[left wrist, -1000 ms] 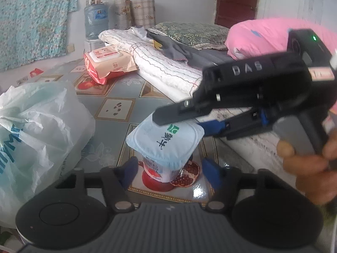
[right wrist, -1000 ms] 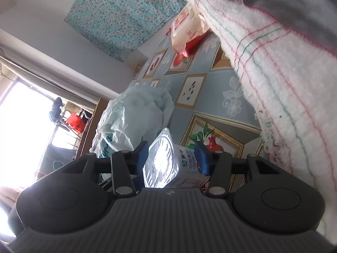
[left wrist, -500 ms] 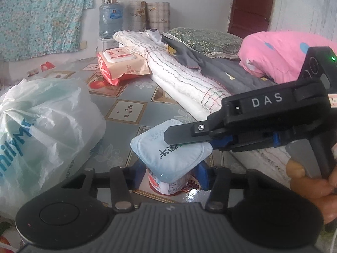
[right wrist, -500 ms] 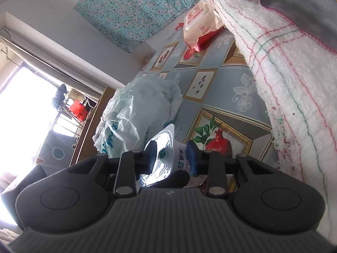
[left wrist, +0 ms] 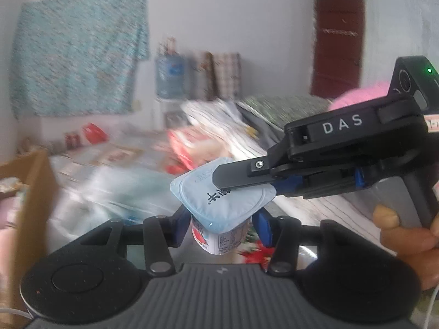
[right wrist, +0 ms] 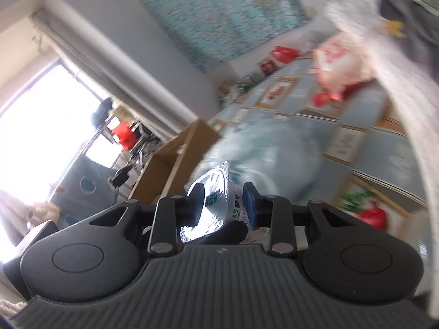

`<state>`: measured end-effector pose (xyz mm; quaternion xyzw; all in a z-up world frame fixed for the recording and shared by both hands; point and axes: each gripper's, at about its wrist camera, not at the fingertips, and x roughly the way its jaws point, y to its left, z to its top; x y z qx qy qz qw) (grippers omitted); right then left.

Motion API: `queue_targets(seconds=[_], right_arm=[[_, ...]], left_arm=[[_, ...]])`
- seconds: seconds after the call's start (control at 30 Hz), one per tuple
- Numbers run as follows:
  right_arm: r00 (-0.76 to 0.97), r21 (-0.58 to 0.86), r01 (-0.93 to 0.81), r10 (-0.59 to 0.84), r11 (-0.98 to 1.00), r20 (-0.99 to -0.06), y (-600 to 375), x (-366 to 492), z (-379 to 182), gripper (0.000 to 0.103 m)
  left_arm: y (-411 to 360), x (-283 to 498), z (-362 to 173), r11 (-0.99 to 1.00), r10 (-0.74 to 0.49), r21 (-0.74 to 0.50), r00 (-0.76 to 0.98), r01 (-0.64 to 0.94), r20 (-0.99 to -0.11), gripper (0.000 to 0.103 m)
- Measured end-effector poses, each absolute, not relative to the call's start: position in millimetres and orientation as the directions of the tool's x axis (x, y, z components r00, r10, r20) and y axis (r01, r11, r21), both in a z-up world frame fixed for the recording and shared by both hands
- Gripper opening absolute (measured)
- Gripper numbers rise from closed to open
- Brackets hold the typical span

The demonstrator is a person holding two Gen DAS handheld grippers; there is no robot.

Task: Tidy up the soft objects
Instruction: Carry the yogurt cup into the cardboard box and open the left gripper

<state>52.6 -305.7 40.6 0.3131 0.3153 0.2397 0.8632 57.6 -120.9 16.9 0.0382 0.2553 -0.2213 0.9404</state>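
The small plastic yogurt cup with a pale blue foil lid [left wrist: 222, 205] hangs in the air above the patterned blue bed cover [right wrist: 384, 142], held by both tools at once. The left tongs [left wrist: 221, 226] clamp its printed body from either side, blue pads pressed against the cup wall just under the lid rim. The right tongs [left wrist: 247, 182] come in from the right, held by a hand [left wrist: 408, 235], and pinch the edge of the lid, one black finger lying flat across the foil and a blue pad beneath the rim. In the right wrist view the same tongs [right wrist: 223, 203] sit nearly closed around that lid edge. Behind the cup lie a crumpled white plastic bag [right wrist: 263, 148], a brown cardboard box [right wrist: 170, 164] and a folded white striped towel [left wrist: 323, 211], all blurred.
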Motion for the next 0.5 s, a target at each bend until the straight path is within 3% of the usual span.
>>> queue_targets(seconds=[0.23,0.5], right_arm=[[0.547,0.689,-0.381,0.751,0.617,-0.370,-207,102,87,0.032],[0.280,0.712,-0.472,0.854,0.521,-0.439,-81,169,99,0.032]], left_arm=[[-25,56,54,0.961,-0.262,-0.041,0.850,0.274,-0.457,0.051],[84,72,67,0.989,-0.122,-0.135,0.825,0.055,-0.552,0.051]])
